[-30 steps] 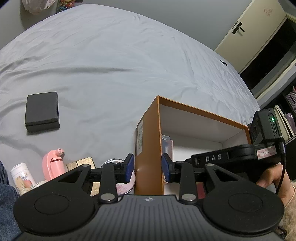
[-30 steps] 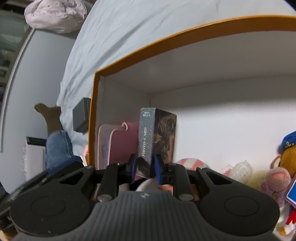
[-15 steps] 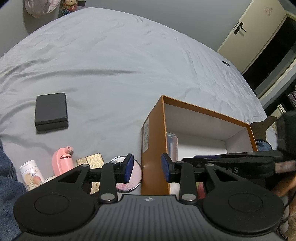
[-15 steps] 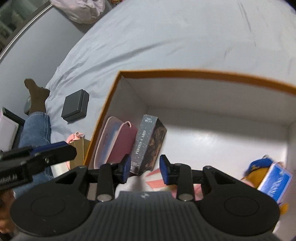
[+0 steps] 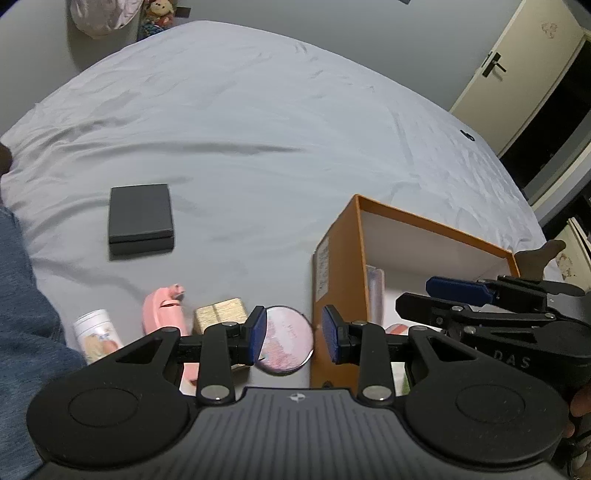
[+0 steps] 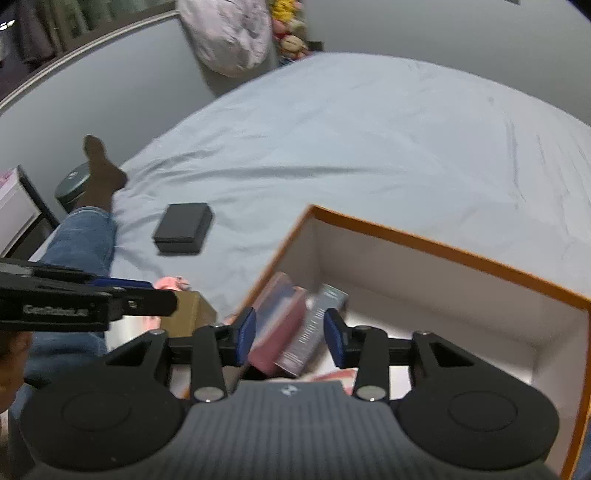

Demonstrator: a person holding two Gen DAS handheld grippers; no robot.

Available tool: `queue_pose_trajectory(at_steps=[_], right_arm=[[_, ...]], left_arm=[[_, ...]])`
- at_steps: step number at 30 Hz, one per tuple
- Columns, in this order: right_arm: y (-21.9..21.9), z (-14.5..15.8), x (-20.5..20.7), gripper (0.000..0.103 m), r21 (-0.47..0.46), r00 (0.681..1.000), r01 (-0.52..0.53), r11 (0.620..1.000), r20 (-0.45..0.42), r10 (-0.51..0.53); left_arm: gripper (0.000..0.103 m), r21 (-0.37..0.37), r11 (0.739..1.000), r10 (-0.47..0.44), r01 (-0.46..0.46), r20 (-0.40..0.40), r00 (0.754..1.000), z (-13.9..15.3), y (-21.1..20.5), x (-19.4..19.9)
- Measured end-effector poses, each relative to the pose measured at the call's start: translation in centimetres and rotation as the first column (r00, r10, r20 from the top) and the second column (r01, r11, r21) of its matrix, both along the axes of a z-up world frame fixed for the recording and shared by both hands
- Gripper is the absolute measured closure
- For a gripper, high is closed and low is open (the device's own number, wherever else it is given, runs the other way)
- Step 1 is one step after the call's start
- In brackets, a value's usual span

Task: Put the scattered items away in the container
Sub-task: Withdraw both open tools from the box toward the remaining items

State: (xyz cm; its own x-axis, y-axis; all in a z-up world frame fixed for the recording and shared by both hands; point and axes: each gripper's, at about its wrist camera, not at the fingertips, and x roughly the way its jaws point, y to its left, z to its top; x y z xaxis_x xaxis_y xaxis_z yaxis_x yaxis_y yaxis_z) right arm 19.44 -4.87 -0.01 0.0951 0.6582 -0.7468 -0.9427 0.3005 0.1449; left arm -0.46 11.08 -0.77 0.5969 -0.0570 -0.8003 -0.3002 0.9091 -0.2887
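Note:
An orange box (image 5: 340,280) with a white inside stands on the bed; it also shows in the right wrist view (image 6: 461,254). In it lean a dark photo card box (image 6: 314,332) and a pink case (image 6: 277,317). My right gripper (image 6: 290,338) is open and empty above them. My left gripper (image 5: 293,334) is open over a round pink compact (image 5: 286,341) just left of the box. Beside it lie a gold box (image 5: 219,312), a pink item (image 5: 164,308) and a white jar (image 5: 96,334). A flat black box (image 5: 140,218) lies farther out.
A grey sheet (image 5: 258,129) covers the bed. A person's jeans leg (image 5: 26,321) is at the left, a socked foot (image 6: 99,173) at the bed edge. A door (image 5: 517,70) stands at the far right. Plush toys and a bundle (image 6: 236,33) sit beyond the bed.
My right gripper opened, let go of the photo card box inside the orange box, and lifted back. My left gripper rose and shifted left, over the round compact.

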Motion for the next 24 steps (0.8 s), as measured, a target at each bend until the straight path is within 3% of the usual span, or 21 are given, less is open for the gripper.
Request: queue_pose_trajectory(at_steps=[9,24], right_arm=[[1.9,0.1,-3.0,0.052,0.010,0.990,-0.129,0.992,0.059,0.128],[5.3,-1.8,-6.2,0.048,-0.080,0.954,-0.271,0.959,0.107,0.279]], left_arm=[[0.066,0.012,0.999,0.036,-0.036,-0.036,0.999,0.0,1.9,-1.3],[0.064,-0.027,0.989,0.139,-0.143,-0.102,0.985,-0.6,6.7,-3.2]])
